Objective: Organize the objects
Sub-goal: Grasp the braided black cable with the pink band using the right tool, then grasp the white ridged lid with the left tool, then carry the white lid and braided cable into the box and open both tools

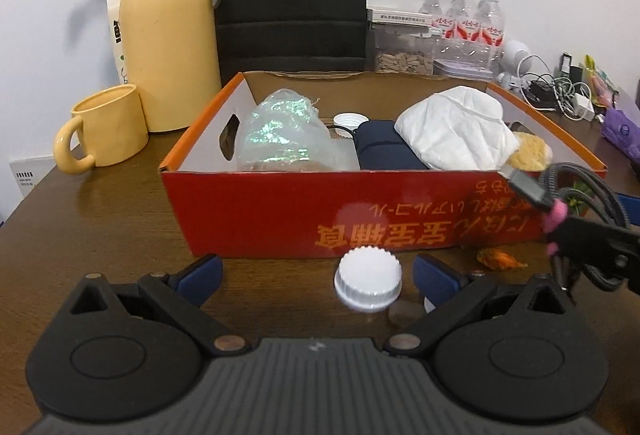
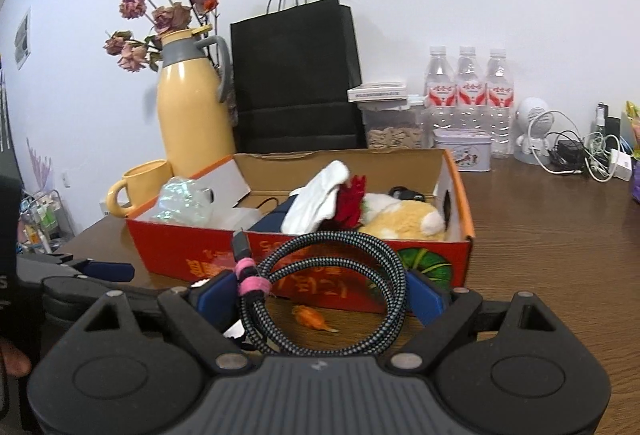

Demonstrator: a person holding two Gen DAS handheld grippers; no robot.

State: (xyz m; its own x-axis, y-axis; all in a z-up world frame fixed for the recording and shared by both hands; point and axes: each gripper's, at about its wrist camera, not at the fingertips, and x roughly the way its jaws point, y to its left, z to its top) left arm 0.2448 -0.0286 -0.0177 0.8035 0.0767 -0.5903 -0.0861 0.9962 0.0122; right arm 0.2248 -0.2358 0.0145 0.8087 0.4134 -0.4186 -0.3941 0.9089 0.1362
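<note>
- My right gripper point(image 2: 320, 299) is clenched wide on the coiled cable point(image 2: 328, 287), held just in front of the red box point(image 2: 256, 255); this step is stowing it.
- Next I lift it over the near wall.
- My left gripper point(image 1: 316, 277) stands released around one white cap point(image 1: 368, 279) on the table point(image 1: 120, 227), not touching, I think.
- Behind: three bottles point(image 2: 468, 91), one mug point(image 1: 104, 131).

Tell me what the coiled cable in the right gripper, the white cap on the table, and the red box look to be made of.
Coiled cable: woven fabric braid, black-and-light weave visible, bound by a pink strap.
White cap: looks like moulded plastic, smooth semi-gloss top, ribbed edge.
Red box: printed cardboard, slightly glossy outside; plain brown board shows on the inner flap.
</note>
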